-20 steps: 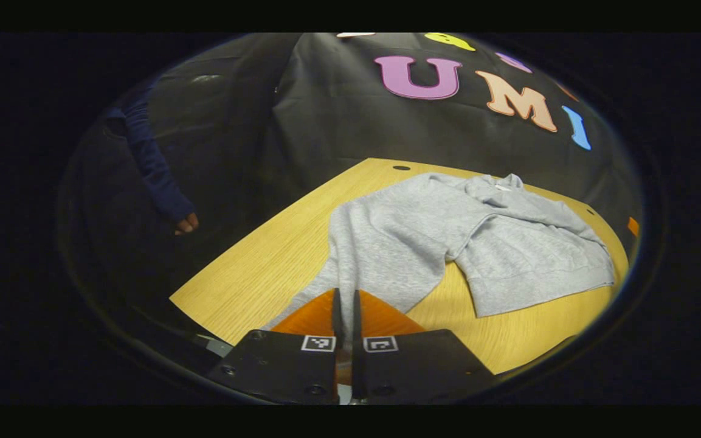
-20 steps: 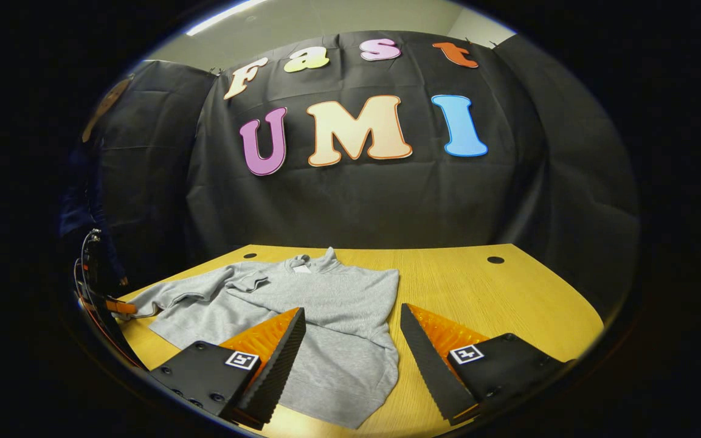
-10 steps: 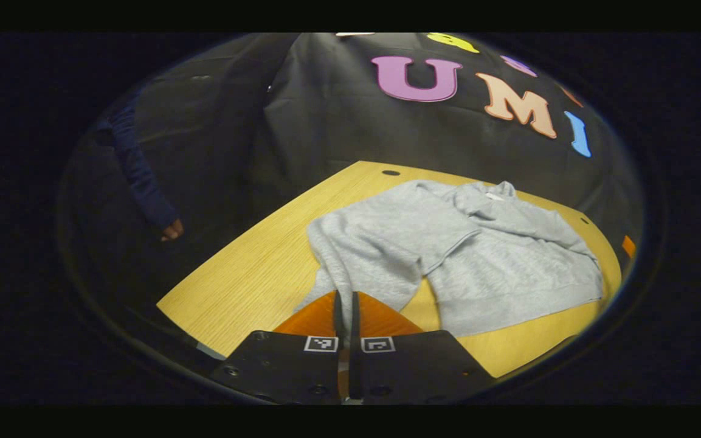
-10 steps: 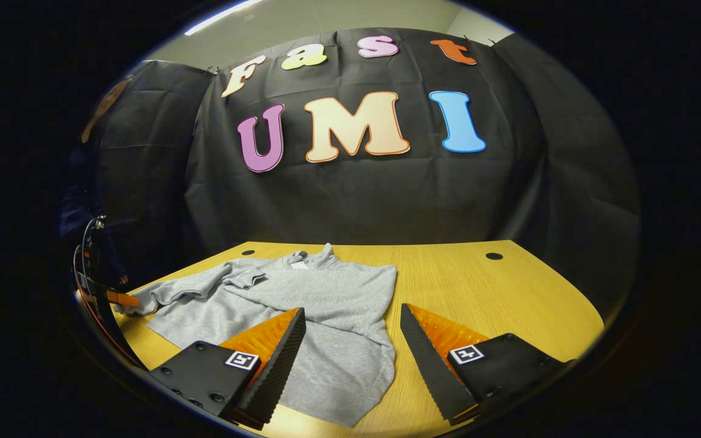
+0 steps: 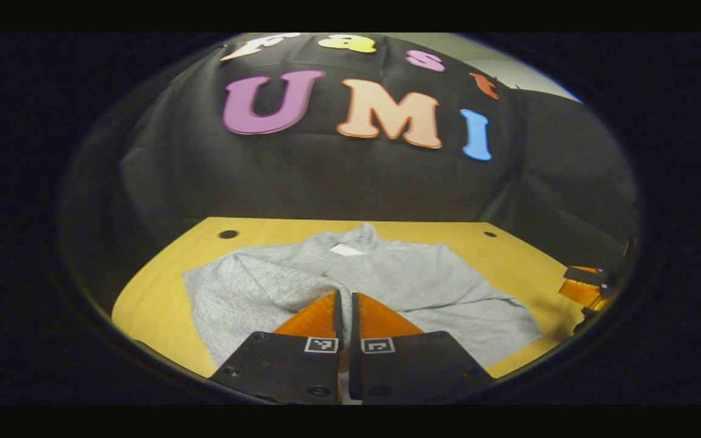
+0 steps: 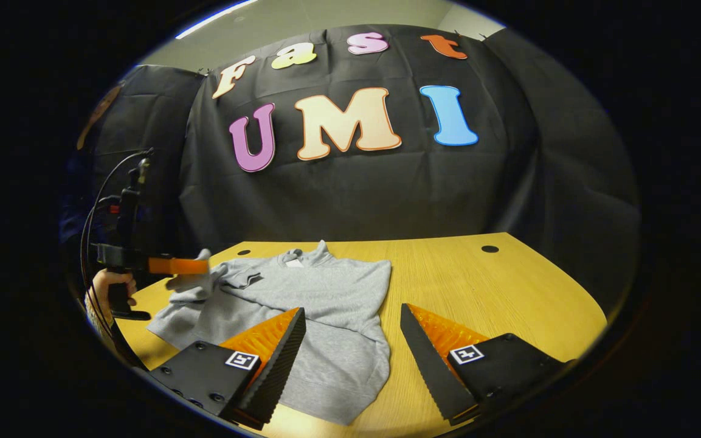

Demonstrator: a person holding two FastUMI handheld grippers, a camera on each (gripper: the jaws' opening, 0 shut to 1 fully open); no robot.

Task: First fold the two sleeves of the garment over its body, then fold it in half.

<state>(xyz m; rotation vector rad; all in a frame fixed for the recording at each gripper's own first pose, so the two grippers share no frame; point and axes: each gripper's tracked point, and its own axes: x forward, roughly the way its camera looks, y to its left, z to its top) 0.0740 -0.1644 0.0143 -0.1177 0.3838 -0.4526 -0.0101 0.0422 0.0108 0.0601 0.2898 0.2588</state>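
A grey sweatshirt [image 5: 411, 280] lies flat on the wooden table [image 5: 155, 292], collar toward the booth's wall. My left gripper [image 5: 345, 294] is shut on one sleeve [image 5: 253, 286], which is drawn up over the body's left side. In the right gripper view the left gripper [image 6: 203, 266] holds that sleeve [image 6: 189, 283] lifted above the sweatshirt [image 6: 332, 304], with a hand [image 6: 107, 287] on its handle. My right gripper [image 6: 352, 308] hovers open over the garment's near hem, nothing between its fingers. Seen from the left gripper view, the right gripper [image 5: 587, 286] is at the table's right edge.
Bare table [image 6: 496, 292] stretches to the right of the sweatshirt, with a small round cable hole [image 6: 490, 249] near the back. Another hole [image 5: 228, 234] sits at the back left. Cables [image 6: 98, 207] loop off the left gripper. Black cloth walls close in behind.
My left gripper has swung up and inward from the table's left edge, carrying the sleeve over the body. The right gripper has hardly moved and stays open.
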